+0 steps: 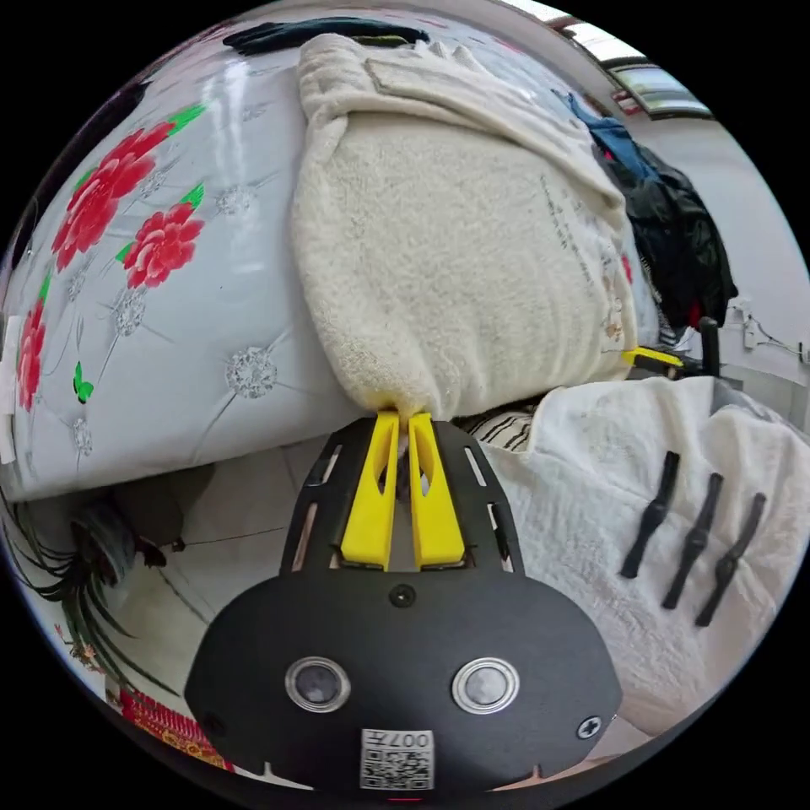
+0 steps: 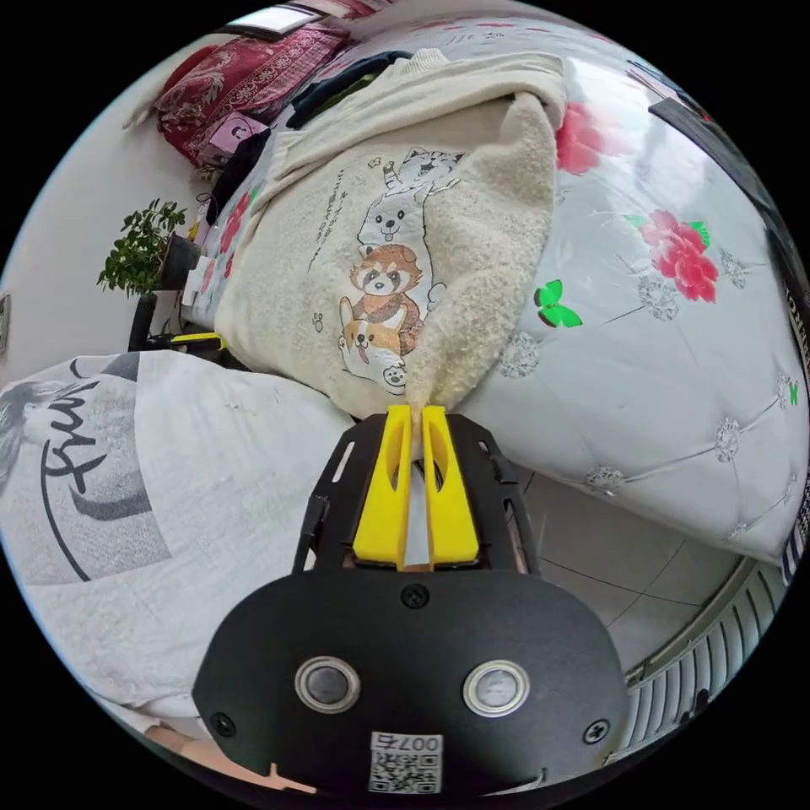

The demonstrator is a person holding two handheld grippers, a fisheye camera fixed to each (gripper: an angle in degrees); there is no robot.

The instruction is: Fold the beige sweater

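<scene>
The beige sweater (image 1: 447, 253) lies on a bed, its fleecy lining turned outward where the hem is lifted. My left gripper (image 1: 403, 415) is shut on one corner of the hem at the bed's edge. In the right gripper view the sweater (image 2: 380, 245) shows its front with a column of cartoon animals, and my right gripper (image 2: 416, 411) is shut on the other hem corner. The far gripper's yellow jaw tip (image 1: 651, 358) peeks out past the sweater's right edge in the left gripper view, and it appears again as a yellow tip (image 2: 196, 340) in the right gripper view.
The bed cover (image 1: 169, 321) is pale grey with red flowers. A person's white fleecy top (image 1: 675, 506) with black toggles is close by. Dark clothes (image 1: 675, 219) are piled at the bed's far end. Tiled floor (image 2: 607, 557), a radiator (image 2: 717, 675) and potted plants (image 2: 143, 245) surround the bed.
</scene>
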